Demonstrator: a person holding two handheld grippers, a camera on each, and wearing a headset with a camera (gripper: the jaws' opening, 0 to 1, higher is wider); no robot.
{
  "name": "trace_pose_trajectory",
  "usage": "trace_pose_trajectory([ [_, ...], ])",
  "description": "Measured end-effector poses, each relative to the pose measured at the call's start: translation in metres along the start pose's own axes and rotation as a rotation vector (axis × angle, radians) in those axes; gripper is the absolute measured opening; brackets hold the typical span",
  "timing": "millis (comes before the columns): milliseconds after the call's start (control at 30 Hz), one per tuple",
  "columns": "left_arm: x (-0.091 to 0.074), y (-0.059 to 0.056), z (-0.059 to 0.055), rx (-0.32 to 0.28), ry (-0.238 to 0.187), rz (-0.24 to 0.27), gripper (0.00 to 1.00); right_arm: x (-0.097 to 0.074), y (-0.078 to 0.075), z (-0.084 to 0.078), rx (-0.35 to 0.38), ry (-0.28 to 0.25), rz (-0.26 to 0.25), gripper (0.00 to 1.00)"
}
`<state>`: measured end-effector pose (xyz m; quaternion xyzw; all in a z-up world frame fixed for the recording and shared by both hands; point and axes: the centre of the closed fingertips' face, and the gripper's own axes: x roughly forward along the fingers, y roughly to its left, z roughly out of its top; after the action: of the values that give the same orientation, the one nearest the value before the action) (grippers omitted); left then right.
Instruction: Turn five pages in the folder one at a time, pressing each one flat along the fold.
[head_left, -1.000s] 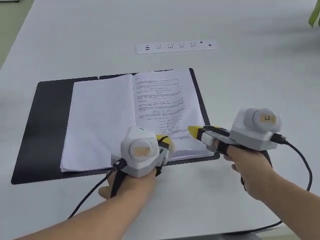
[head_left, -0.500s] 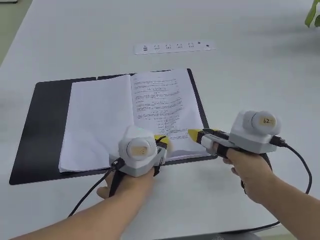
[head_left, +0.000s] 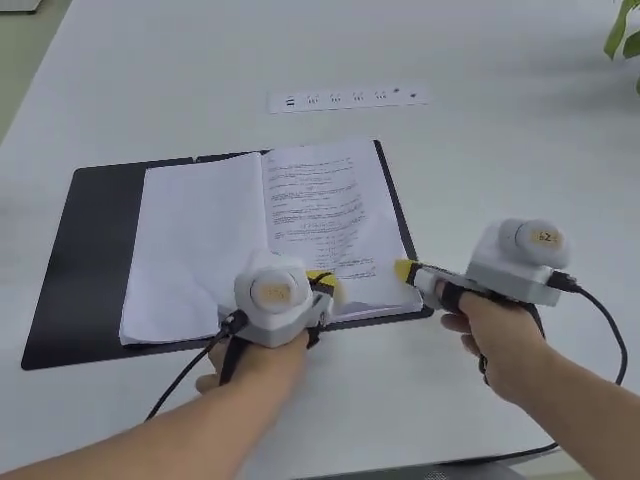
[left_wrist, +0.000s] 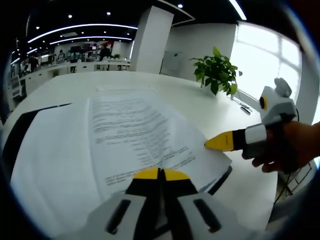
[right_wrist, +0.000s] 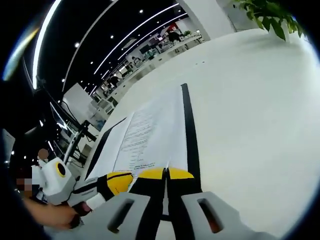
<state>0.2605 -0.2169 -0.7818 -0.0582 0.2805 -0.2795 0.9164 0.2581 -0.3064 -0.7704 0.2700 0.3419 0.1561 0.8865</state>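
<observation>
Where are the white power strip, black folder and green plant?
White power strip (head_left: 348, 97): head view, its middle.
Black folder (head_left: 98, 250): head view, bare left cover.
Green leafy plant (left_wrist: 217, 75): left gripper view, leaves.

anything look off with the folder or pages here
Nothing stands out. The folder lies open and flat on the table; its pages show no tear or crease. The left gripper and right gripper are shut at the near edge of the printed page.
</observation>
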Motion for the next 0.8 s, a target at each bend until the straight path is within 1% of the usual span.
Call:
trace_pose_trajectory([
  [33, -0.001, -0.002, 0.0, -0.029, 0.005, -0.014, 0.01, -0.002, -0.001, 0.001, 0.002, -0.003, -0.006, 0.0],
  [67, -0.002, -0.001, 0.0, -0.05, 0.021, -0.012, 0.01, -0.003, 0.002, 0.002, 0.018, -0.01, -0.003, 0.0],
  [100, -0.005, 0.0, 0.0, -0.053, 0.029, -0.019, 0.01, -0.006, 0.008, 0.003, 0.07, -0.012, 0.017, 0.0],
  [133, -0.007, -0.001, 0.0, -0.069, 0.036, -0.029, 0.03, -0.009, 0.008, 0.005, 0.061, -0.022, 0.008, 0.0],
  [200, -0.013, -0.001, 0.0, -0.058, 0.043, -0.029, 0.07, -0.014, 0.017, 0.007, 0.078, -0.026, 0.024, 0.0],
  [267, -0.021, -0.001, 0.003, -0.063, 0.038, -0.035, 0.14, -0.02, 0.027, 0.011, 0.09, -0.048, 0.037, 0.0],
  [300, -0.025, 0.0, 0.005, -0.061, 0.03, -0.037, 0.17, -0.023, 0.033, 0.013, 0.1, -0.057, 0.054, 0.0],
  [333, -0.031, -0.001, 0.01, -0.069, 0.009, -0.049, 0.18, -0.025, 0.039, 0.015, 0.097, -0.063, 0.064, 0.0],
  [367, -0.036, -0.001, 0.012, -0.059, 0.008, -0.05, 0.18, -0.027, 0.045, 0.017, 0.093, -0.069, 0.073, 0.0],
  [400, -0.04, 0.0, 0.014, -0.054, 0.006, -0.047, 0.19, -0.03, 0.054, 0.021, 0.1, -0.082, 0.094, 0.0],
  [467, -0.051, 0.003, 0.02, -0.065, -0.011, -0.046, 0.23, -0.035, 0.069, 0.027, 0.107, -0.097, 0.128, 0.0],
  [500, -0.056, 0.005, 0.023, -0.06, -0.02, -0.047, 0.24, -0.036, 0.072, 0.028, 0.106, -0.099, 0.132, 0.0],
  [533, -0.064, 0.007, 0.027, -0.044, -0.033, -0.049, 0.24, -0.038, 0.081, 0.031, 0.106, -0.108, 0.148, 0.0],
  [567, -0.069, 0.008, 0.029, -0.039, -0.035, -0.045, 0.25, -0.039, 0.088, 0.033, 0.109, -0.114, 0.165, 0.0],
  [600, -0.077, 0.011, 0.032, -0.029, -0.042, -0.046, 0.26, -0.04, 0.098, 0.035, 0.114, -0.123, 0.189, 0.0],
  [633, -0.083, 0.014, 0.034, -0.019, -0.052, -0.046, 0.27, -0.041, 0.103, 0.036, 0.115, -0.127, 0.197, 0.0],
  [667, -0.09, 0.019, 0.036, -0.012, -0.057, -0.038, 0.28, -0.041, 0.114, 0.037, 0.126, -0.131, 0.224, 0.0],
  [800, -0.115, 0.032, 0.041, 0.006, -0.073, -0.025, 0.31, -0.039, 0.141, 0.033, 0.135, -0.131, 0.273, 0.0],
])
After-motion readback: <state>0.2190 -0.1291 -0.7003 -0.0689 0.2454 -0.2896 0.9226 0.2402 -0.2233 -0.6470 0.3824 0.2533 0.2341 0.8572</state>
